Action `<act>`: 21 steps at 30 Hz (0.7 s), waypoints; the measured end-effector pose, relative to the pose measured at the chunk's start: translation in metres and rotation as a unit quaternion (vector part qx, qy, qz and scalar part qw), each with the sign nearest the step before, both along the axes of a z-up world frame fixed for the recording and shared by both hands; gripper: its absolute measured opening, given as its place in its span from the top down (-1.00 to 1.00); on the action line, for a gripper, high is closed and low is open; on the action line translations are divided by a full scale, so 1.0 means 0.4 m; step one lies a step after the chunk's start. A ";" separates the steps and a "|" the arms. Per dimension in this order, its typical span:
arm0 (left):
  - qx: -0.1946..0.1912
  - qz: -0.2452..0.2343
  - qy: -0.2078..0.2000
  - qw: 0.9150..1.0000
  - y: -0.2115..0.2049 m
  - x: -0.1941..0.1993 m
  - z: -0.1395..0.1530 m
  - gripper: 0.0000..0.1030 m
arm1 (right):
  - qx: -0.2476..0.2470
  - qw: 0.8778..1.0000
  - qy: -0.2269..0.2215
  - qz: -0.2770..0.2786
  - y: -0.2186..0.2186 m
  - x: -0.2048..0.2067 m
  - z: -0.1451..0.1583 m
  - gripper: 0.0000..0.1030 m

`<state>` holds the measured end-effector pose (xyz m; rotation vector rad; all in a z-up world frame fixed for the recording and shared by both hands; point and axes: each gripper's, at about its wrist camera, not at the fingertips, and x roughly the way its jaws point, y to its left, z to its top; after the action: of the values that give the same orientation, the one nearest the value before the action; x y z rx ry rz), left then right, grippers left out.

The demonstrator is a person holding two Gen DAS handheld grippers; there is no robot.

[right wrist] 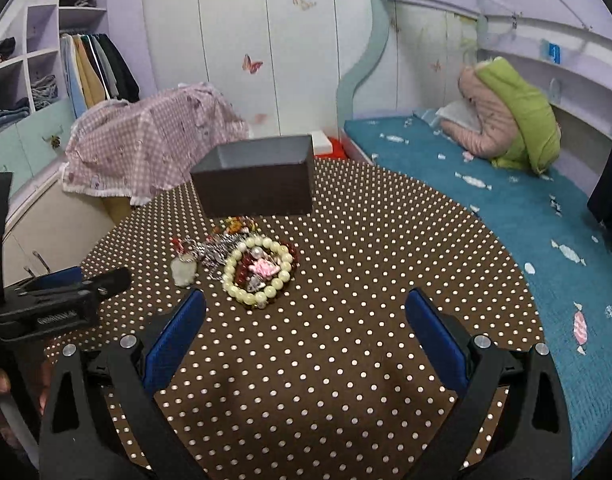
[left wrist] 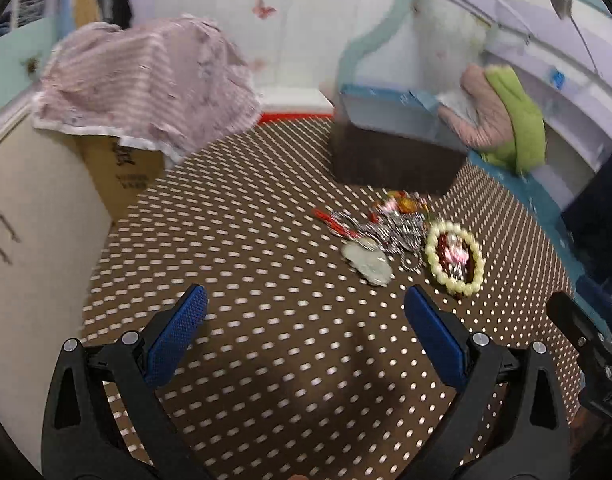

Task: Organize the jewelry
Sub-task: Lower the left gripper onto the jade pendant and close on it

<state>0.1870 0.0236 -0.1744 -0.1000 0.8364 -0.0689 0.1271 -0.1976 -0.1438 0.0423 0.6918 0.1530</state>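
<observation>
Counter [right wrist: 345,280]: round top under a brown cloth with white dots; carries all jewelry and the box.

Box [right wrist: 254,176]: dark, rectangular, open-topped, at the far side of the counter. Interior contents not visible.

Jewelry pile [right wrist: 242,258]: one heap on the cloth just in front of the box, apart from both tools.
- Cream bead bracelet [right wrist: 258,272]: a ring of pale round beads, lying flat at the near right of the heap; seen also in the left wrist view [left wrist: 453,260].
- Dark red beads [right wrist: 244,268]: partly under and inside the cream ring.
- Pink piece [right wrist: 266,267]: inside the ring; shape unclear.
- Pale pendant [right wrist: 184,270]: flat, whitish, at the heap's left edge.
- Silver chains [right wrist: 216,252]: tangled, between pendant and ring.
- Red cord [right wrist: 178,245] and orange bits [right wrist: 236,224]: at the far side; details too small to tell.

Left hand-held gripper [left wrist: 306,312]: blue-padded fingers spread wide, nothing between them, above bare cloth, the heap ahead to its right. Its view is motion-blurred.

Right hand-held gripper [right wrist: 306,312]: fingers likewise spread wide and empty, above bare cloth, the cream ring ahead to its left.

Surroundings: bed with teal cover [right wrist: 525,220] right of the counter; pink checked cloth [right wrist: 146,140] draped over something at left.
</observation>
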 end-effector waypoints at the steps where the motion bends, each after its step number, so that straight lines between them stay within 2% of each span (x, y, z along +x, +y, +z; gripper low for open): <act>1: 0.005 -0.008 0.007 1.000 -0.014 0.015 -0.014 -0.91 | -0.001 1.000 0.005 0.000 -0.002 0.008 -0.006 -0.86; 5: 0.025 -0.027 0.029 0.999 -0.059 0.064 -0.048 -0.91 | -0.006 1.000 0.023 -0.001 -0.010 0.034 -0.024 -0.86; 14: 0.046 -0.025 0.056 0.997 -0.067 0.140 -0.086 -0.89 | -0.005 0.999 0.039 0.008 -0.013 0.068 -0.041 -0.86; 21: 0.061 -0.024 0.060 0.996 -0.059 0.160 -0.088 -0.49 | -0.014 0.999 0.042 0.017 0.005 0.081 -0.045 -0.86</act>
<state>0.2508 0.0001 -0.2097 0.0320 0.9608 -0.0567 0.1596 -0.1955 -0.1616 0.0099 0.7792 0.1745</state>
